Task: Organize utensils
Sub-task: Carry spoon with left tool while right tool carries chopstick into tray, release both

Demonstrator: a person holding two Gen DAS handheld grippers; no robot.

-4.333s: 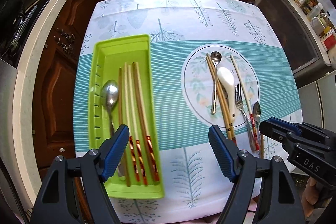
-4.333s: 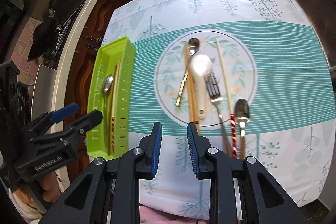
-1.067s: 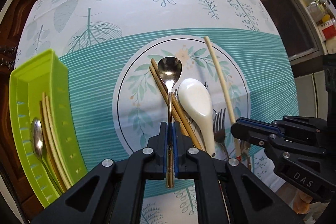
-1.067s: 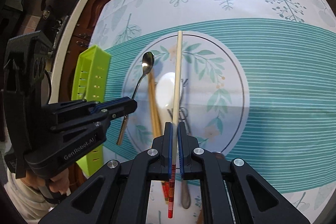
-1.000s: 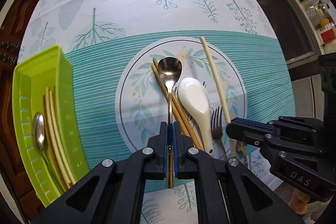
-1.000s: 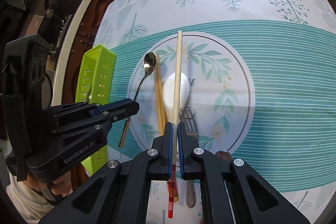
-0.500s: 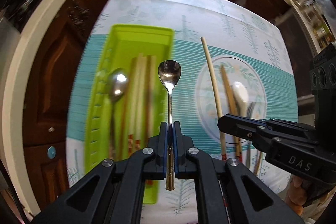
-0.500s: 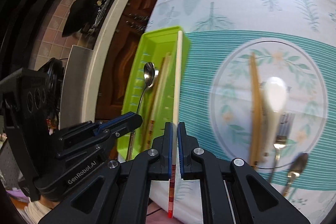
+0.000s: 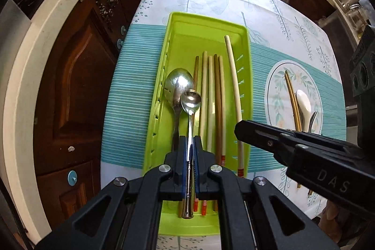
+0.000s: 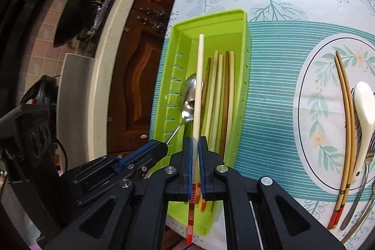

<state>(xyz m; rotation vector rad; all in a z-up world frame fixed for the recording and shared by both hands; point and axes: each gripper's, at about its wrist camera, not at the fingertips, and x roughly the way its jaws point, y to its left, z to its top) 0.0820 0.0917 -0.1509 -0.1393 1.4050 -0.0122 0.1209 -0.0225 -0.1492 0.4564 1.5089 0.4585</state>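
Note:
My left gripper (image 9: 189, 143) is shut on the handle of a small metal spoon (image 9: 191, 101), held just above the green tray (image 9: 206, 18). Inside the tray lie a larger spoon (image 9: 178, 83) and several chopsticks (image 9: 211, 97). My right gripper (image 10: 195, 141) is shut on a pale chopstick (image 10: 199, 76) with a red-striped end, and it hangs lengthwise over the tray (image 10: 211, 15). Beside it on the left, the left gripper (image 10: 161, 145) carries its spoon (image 10: 175, 132). In the left wrist view the right gripper (image 9: 241, 132) and its chopstick (image 9: 234, 90) stand over the tray's right side.
A round floral plate (image 10: 316, 97) to the right holds a pair of brown chopsticks (image 10: 344, 97), a white ceramic spoon (image 10: 363, 104) and a fork (image 10: 370, 156). The tablecloth's left edge (image 9: 110, 109) drops off beside dark wooden cabinets (image 9: 70, 86).
Both grippers have swung left from above the plate to above the green tray. The spoon stayed in the left one and the pale chopstick in the right.

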